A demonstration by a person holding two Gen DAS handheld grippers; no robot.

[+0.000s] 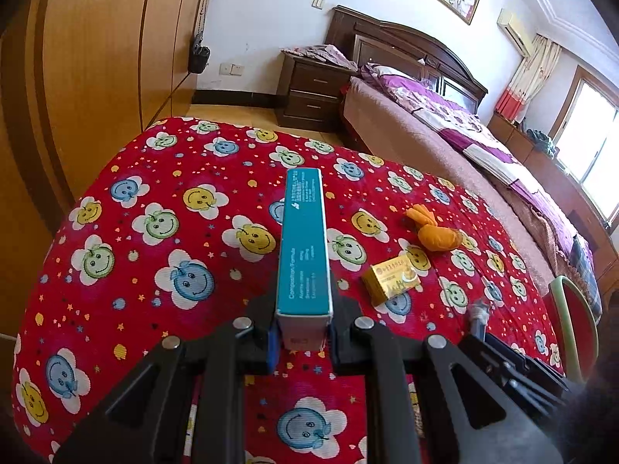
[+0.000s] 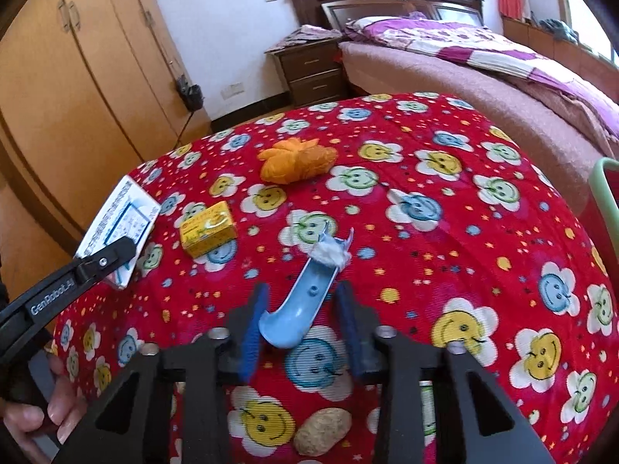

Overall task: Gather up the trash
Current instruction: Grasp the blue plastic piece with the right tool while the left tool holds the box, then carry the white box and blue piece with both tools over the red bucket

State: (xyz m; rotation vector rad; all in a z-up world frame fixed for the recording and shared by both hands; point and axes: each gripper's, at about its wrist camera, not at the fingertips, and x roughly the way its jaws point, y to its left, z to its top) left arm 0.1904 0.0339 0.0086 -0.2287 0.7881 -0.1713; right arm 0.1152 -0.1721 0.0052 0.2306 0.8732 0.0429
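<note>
A: What is seen nearest the right wrist camera?

B: The right gripper (image 2: 301, 321), fingers narrowed but not pressed, is set astride a pale blue curved plastic scoop (image 2: 300, 301) lying on the red smiley-print covered surface (image 2: 445, 201). Its long axis runs straight away from the fingers, the rounded end nearest, the end plugged with white wadding pointed away.

A: And the other hand?

B: The left gripper (image 1: 301, 342) is closed on a long teal cardboard box (image 1: 303, 247), pointed forward. A small yellow carton (image 2: 208, 228) is left farther off.

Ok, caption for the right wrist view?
Right gripper straddling a blue plastic scoop on the red tablecloth.
</note>
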